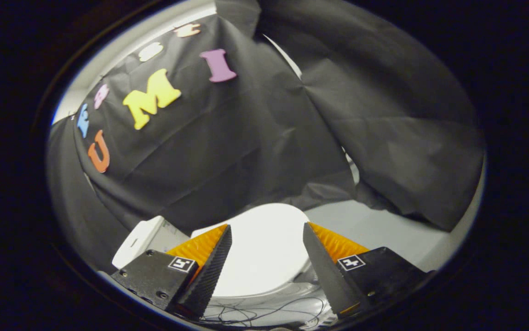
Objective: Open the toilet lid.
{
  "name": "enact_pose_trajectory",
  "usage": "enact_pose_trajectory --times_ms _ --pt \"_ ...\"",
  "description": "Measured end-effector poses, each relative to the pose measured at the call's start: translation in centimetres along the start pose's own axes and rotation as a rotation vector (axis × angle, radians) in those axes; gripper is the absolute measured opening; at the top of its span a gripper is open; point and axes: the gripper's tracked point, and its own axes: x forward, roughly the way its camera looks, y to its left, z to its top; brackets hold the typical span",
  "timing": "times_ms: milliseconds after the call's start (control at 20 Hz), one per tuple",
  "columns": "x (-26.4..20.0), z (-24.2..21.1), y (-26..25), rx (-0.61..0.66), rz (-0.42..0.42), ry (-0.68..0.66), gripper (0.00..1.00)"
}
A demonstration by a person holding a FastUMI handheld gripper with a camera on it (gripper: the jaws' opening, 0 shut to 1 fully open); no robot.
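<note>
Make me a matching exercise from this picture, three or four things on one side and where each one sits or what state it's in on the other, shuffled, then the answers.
Column one:
1. toilet lid
2. gripper
3. white box
4. thin dark cables

Column two:
A. beside the toilet, past the left finger
B. closed, lying flat between the fingers
C. loose on the floor in front of the toilet
D. open, touching nothing

Pairs: 1-B, 2-D, 3-A, 4-C

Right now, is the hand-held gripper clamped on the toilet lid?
No, the hand-held gripper is open, its fingers spread apart over the closed toilet lid.
</note>
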Motion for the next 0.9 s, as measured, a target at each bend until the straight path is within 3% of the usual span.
enact_pose_trajectory --times_ms 200,450,900 --pt "2.4 -3.1 -4.4 0.154 -0.041 0.098 0.97" --pt "3.3 -6.4 -7.3 0.245 -0.069 0.179 0.96" --pt "4.5 -10.5 -9.1 0.436 -0.039 0.271 0.89"
